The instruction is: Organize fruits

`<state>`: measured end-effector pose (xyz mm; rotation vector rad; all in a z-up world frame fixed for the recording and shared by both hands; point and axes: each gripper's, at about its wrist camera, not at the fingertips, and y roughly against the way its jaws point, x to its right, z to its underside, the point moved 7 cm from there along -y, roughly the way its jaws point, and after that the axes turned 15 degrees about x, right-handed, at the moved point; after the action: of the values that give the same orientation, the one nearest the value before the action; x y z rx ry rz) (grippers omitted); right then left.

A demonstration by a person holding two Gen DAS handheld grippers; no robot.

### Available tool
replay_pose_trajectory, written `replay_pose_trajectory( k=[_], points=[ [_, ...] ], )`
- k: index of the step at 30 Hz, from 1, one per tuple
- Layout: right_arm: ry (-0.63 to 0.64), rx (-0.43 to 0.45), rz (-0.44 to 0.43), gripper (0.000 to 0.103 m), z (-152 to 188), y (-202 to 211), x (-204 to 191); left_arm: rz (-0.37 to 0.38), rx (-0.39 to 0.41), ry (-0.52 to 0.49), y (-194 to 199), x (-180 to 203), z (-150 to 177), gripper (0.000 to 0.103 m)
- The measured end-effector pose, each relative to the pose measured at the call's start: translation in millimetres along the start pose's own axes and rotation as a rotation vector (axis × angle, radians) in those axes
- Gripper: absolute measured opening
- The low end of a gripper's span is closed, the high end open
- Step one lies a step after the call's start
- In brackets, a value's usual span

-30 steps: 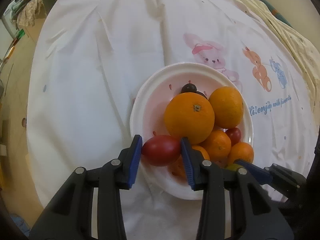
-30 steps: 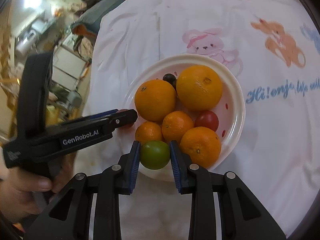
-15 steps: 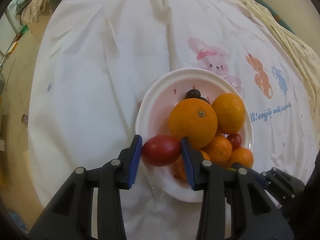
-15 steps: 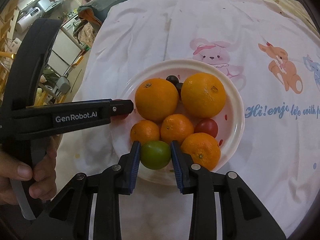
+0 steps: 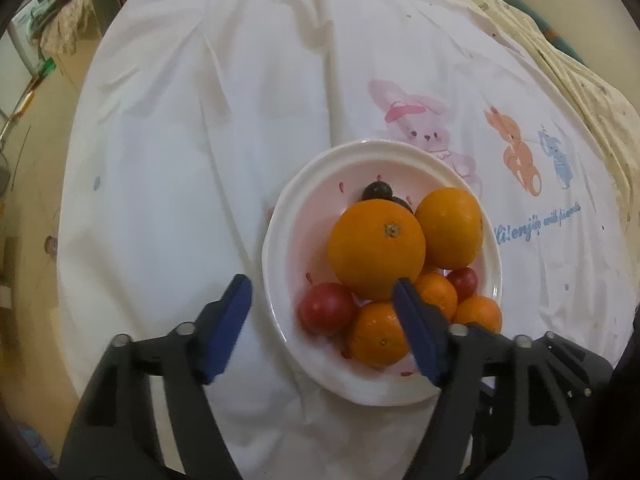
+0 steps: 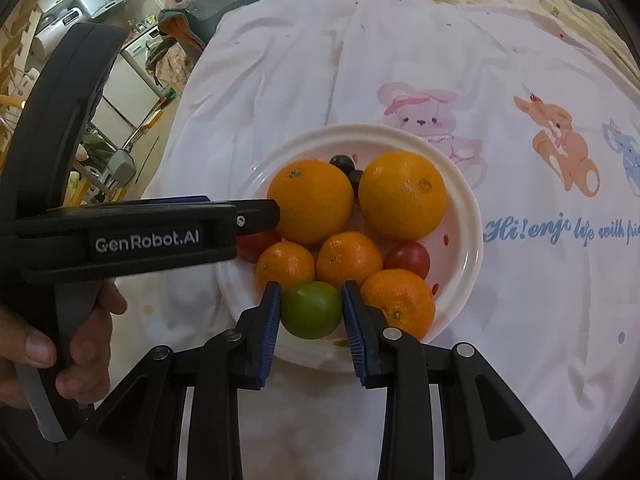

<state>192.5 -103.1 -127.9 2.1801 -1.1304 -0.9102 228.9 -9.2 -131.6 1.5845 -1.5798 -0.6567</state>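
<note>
Your left claw [image 5: 322,316] is spread wide over the near-left rim of the white plate [image 5: 280,216], w/ the red tomato [image 5: 327,314] lying free between its blue pads, touching neither. Your right claw [image 6: 310,314] pinches the green lime [image 6: 311,310] at the plate's near edge. On the plate: two big oranges [image 6: 310,200], three small mandarins [image 6: 349,259], a second red tomato [image 6: 408,258] and dark grapes [image 6: 343,163] at the far side. The plate sits on a white cartoon-print cloth [image 6: 520,280] over the table.
</note>
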Motion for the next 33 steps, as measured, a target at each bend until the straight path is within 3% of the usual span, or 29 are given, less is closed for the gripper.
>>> replay_pose_trajectory(
  k=[2, 4, 6, 14, 22, 25, 27, 29, 33],
  points=[
    [0.004, 0.013, -0.002, 0.042, -2.2, 2.0, -0.3, 0.004, 0.002, 0.005, 1.7, -0.3, -2.0, 0.072],
    [0.005, 0.036, -0.012, 0.06, -4.8, 6.4, -2.2, 0.002, 0.019, 0.023, 4.9, -3.9, -5.4, 0.072],
    [0.017, 0.063, -0.007, 0.065, -8.4, 11.3, -3.2, 0.001, 0.035, 0.045, 8.8, -7.8, -8.9, 0.072],
    [-0.024, 0.101, -0.028, 0.069, -17.9, 30.4, 2.3, -0.055, 0.11, 0.069, 32.6, -23.9, -14.8, 0.074],
    [-0.12, 0.158, -0.013, 0.093, -24.3, 77.2, 17.4, -0.148, 0.23, -0.037, 82.0, -25.0, -15.6, 0.074],
    [-0.167, 0.168, -0.014, 0.097, -20.3, 93.6, 22.1, -0.121, 0.244, -0.041, 97.4, -21.2, -7.5, 0.075],
    [-0.172, 0.169, -0.005, 0.097, -15.4, 101.6, 22.5, -0.105, 0.252, -0.052, 108.6, -17.2, -0.2, 0.079],
    [-0.165, 0.181, 0.024, 0.098, -8.4, 113.3, 24.1, -0.126, 0.258, -0.082, 117.7, -15.5, 7.7, 0.092],
    [-0.187, 0.218, 0.068, 0.099, 3.8, 136.9, 27.4, -0.119, 0.246, -0.081, 135.3, -19.0, 28.1, 0.093]
  ],
)
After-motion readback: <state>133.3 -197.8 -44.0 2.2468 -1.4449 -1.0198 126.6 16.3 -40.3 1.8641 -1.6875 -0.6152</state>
